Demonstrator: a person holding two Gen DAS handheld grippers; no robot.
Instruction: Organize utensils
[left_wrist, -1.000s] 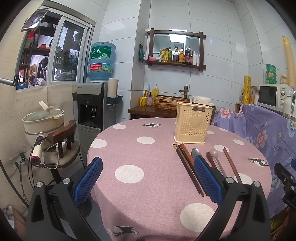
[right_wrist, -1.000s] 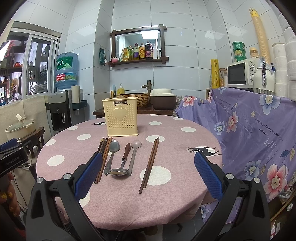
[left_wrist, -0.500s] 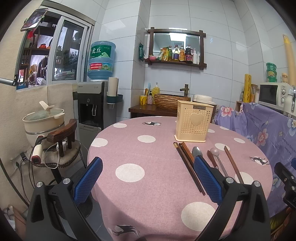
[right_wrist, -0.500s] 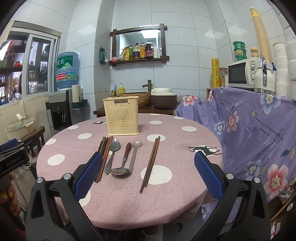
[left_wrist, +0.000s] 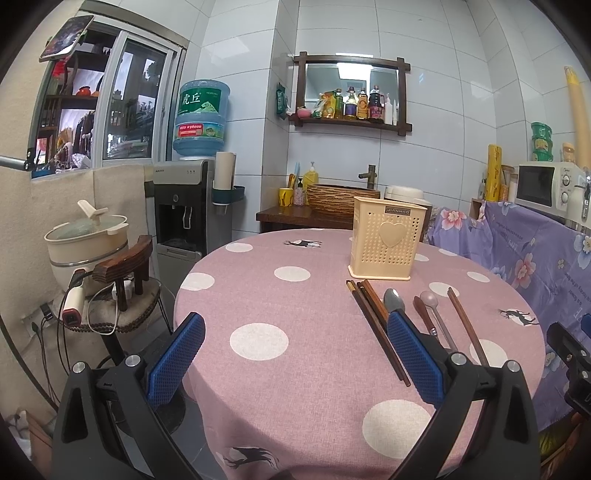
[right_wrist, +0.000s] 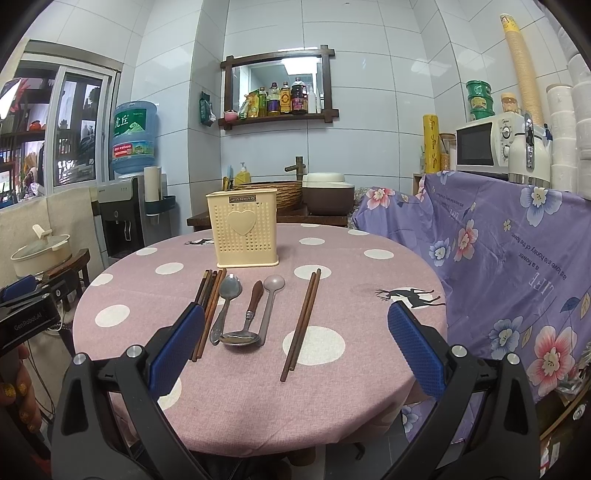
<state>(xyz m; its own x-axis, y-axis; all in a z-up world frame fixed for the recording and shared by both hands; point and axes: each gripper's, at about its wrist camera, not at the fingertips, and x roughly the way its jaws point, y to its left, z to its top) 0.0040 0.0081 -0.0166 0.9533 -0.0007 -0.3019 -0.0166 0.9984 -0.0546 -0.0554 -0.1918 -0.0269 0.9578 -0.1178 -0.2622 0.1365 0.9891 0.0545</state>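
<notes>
Lengthwise, 2 chopsticks (right_wrist: 301, 319) point toward holder (right_wrist: 245, 229)

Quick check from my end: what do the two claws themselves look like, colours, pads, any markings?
Both look alike: black plastic frames with two angled arms, silver screw heads at the joints, and blue pads with a fine grid texture. Left claw, right claw. The left one's black body also shows at the edge of the right view, printed "GenRobot.AI" in white. No cables or sleeves show.

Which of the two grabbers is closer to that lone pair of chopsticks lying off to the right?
Right. The right gripper hangs open with the separate chopstick pair lying between its fingers. The left gripper sits further left; there the pair lies beyond its right finger.
</notes>
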